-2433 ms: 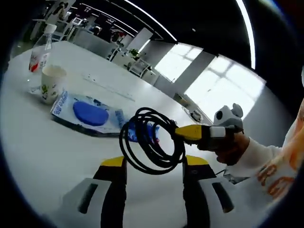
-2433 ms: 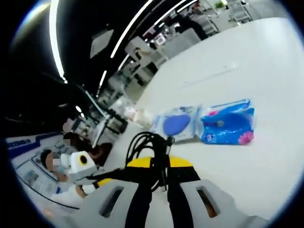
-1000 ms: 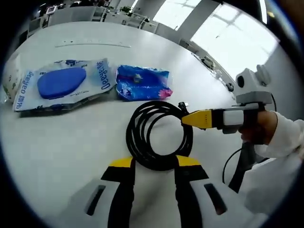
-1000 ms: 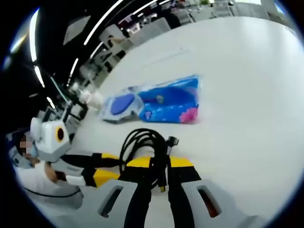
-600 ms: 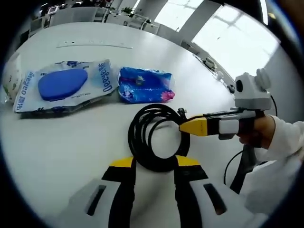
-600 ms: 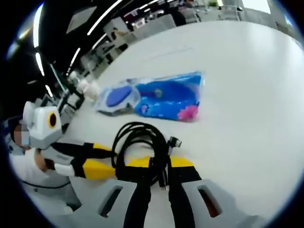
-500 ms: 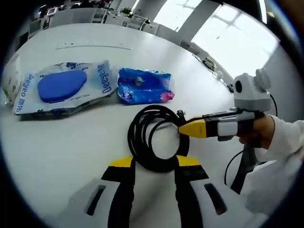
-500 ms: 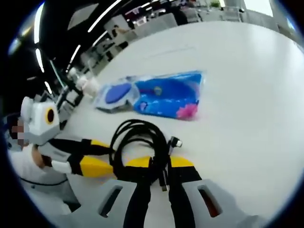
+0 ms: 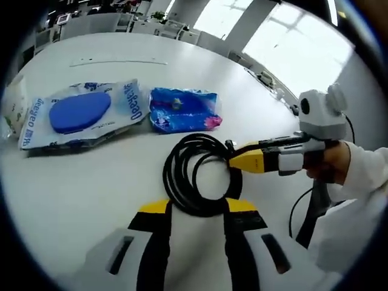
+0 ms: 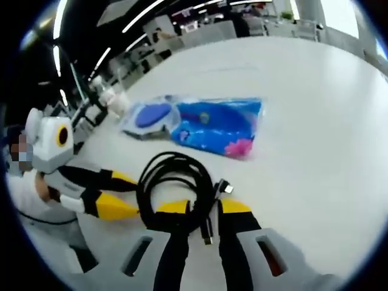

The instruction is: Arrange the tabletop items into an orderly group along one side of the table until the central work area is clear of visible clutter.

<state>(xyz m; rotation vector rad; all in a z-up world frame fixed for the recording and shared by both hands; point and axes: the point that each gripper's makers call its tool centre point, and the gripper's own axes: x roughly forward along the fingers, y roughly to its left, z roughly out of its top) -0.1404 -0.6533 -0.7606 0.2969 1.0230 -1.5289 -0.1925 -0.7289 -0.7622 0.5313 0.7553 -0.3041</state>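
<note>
Right gripper view: one coiled black cable (image 10: 176,191) is being held between the right gripper (image 10: 200,213) fingers, while left gripper (image 9: 195,207) fingers are standing apart before two blue packets on the counter (image 9: 73,182).

White table (image 9: 73,182): two packets (image 9: 76,113), cable coil (image 9: 200,176), possibly cup (image 9: 12,112).

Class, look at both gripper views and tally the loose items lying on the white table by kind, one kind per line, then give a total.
Coiled black cable: 1
Clear packet with a blue oval pad: 1
Blue floral packet: 1
Partly seen pale item at the view's left edge: 1
Total: 4
</note>
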